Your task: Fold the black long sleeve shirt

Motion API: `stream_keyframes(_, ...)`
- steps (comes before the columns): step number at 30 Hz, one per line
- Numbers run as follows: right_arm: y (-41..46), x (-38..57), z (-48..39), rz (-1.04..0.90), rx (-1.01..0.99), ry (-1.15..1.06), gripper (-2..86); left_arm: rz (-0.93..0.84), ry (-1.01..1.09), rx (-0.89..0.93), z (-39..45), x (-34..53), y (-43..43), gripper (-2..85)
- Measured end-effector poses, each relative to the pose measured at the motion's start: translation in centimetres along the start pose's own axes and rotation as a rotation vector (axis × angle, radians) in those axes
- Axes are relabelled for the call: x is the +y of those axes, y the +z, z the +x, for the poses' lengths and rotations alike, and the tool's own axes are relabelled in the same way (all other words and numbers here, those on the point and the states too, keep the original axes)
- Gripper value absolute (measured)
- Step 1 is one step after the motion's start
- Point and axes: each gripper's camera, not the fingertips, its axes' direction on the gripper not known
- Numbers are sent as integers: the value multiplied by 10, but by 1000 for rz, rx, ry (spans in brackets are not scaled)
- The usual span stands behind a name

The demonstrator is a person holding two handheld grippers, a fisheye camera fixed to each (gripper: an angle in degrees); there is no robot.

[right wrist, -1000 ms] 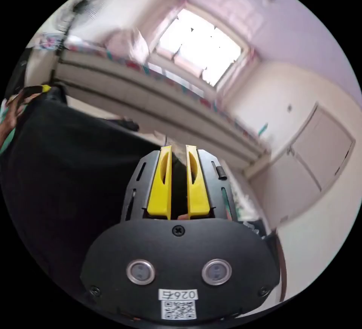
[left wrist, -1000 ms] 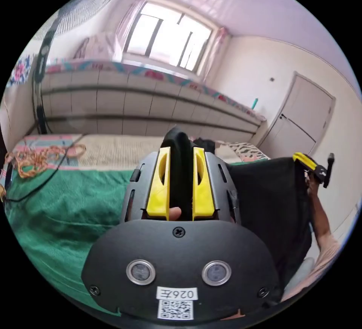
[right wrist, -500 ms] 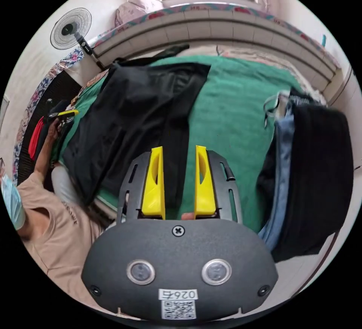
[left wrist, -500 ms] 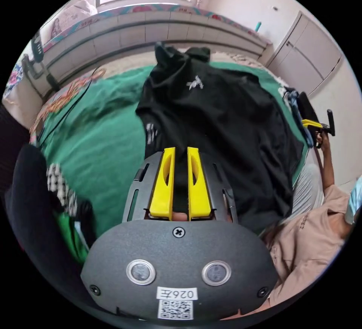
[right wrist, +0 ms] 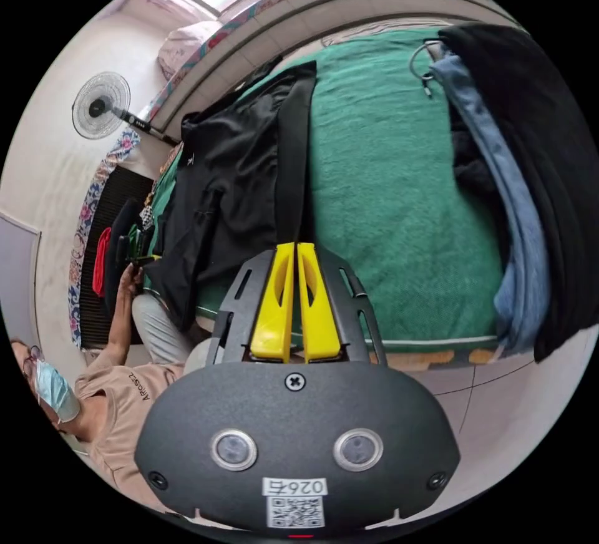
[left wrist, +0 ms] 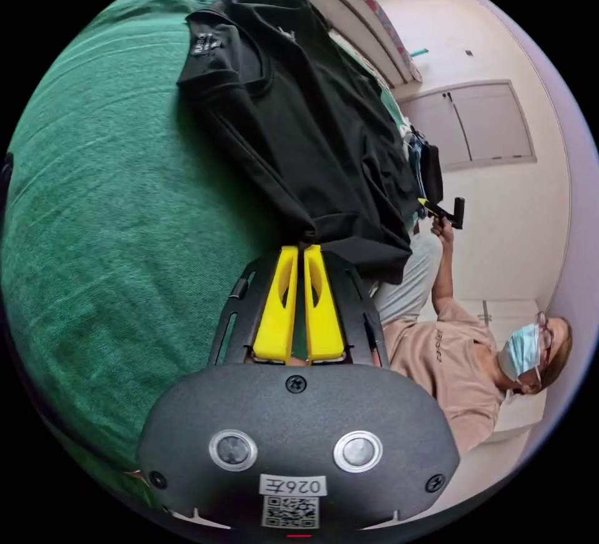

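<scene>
Left tool (left wrist: pixel 298 249), jaws closed, pinched the shirt's (left wrist: pixel 312 126) hem at centre frame. Right tool (right wrist: pixel 296 246) clamped its sleeve (right wrist: pixel 292 151). Shirt lay spread across the green bed (left wrist: pixel 125 194), upper frame.

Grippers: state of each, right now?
Left gripper: shut on the black shirt.
Right gripper: shut on the shirt's sleeve.

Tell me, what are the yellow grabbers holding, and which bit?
Left hand-held gripper pinches the black shirt at a bottom corner; right hand-held gripper pinches its sleeve end.
</scene>
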Motion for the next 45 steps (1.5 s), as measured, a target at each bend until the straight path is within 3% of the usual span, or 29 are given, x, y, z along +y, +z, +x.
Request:
stream_keyframes(5, 14, 19, 45, -96, -27, 60, -6, -60, 42, -13, 12, 7, -12, -1)
stream_keyframes(9, -3, 17, 38, -30, 41, 66, 25, -12, 60, -48, 36, 14, -43, -3)
stream_keyframes(16, -4, -24, -42, 29, 283, -121, 19, 410, 22, -172, 98, 62, -135, -9)
stream_keyframes(21, 21, -67, -78, 30, 256, -202, -9, 508, 214, -128, 158, 22, -136, -10)
stream_keyframes(24, 53, -104, -103, -61, 189, -273, -10, 350, 279, -152, 179, -59, -97, -10)
stream_keyframes(27, 104, -128, -120, -293, 291, -372, -9, -242, 146, -488, 152, -118, -8, -10)
stream_keyframes(28, 109, -127, -126, -315, 318, -428, -9, -142, 176, -454, 156, -110, -20, -10)
stream_keyframes(29, 102, -126, -129, -354, 310, -461, -9, -247, 121, -443, 152, -106, -34, -10)
stream_keyframes(31, 90, -127, -131, -455, 299, -505, -9, -279, 130, -585, 160, -93, -58, -10)
stream_keyframes(33, 66, -139, -132, -366, 333, -486, -9, -221, 106, -643, 168, -96, -91, -10)
stream_keyframes(35, 43, -173, -141, -200, 286, -457, -9, -16, 179, -527, 192, -132, -128, -10)
stream_keyframes(39, 59, -243, -153, -33, 154, -422, -10, 205, 357, -419, 221, -218, -116, -9)
stream_keyframes(40, 79, -265, -153, -34, 158, -434, -11, 207, 368, -465, 217, -248, -94, -9)
stream_keyframes(42, 120, -292, -140, -176, 345, -462, -12, -51, 284, -652, 185, -288, -38, -8)
stream_keyframes(43, 127, -300, -124, -226, 343, -513, -11, -11, 351, -624, 180, -281, -41, -9)
stream_keyframes(44, 105, -310, -100, -182, 210, -427, -11, 26, 290, -551, 167, -270, -67, -9)
stream_keyframes(45, 94, -313, -85, -150, 204, -361, -10, 13, 251, -539, 158, -266, -77, -9)
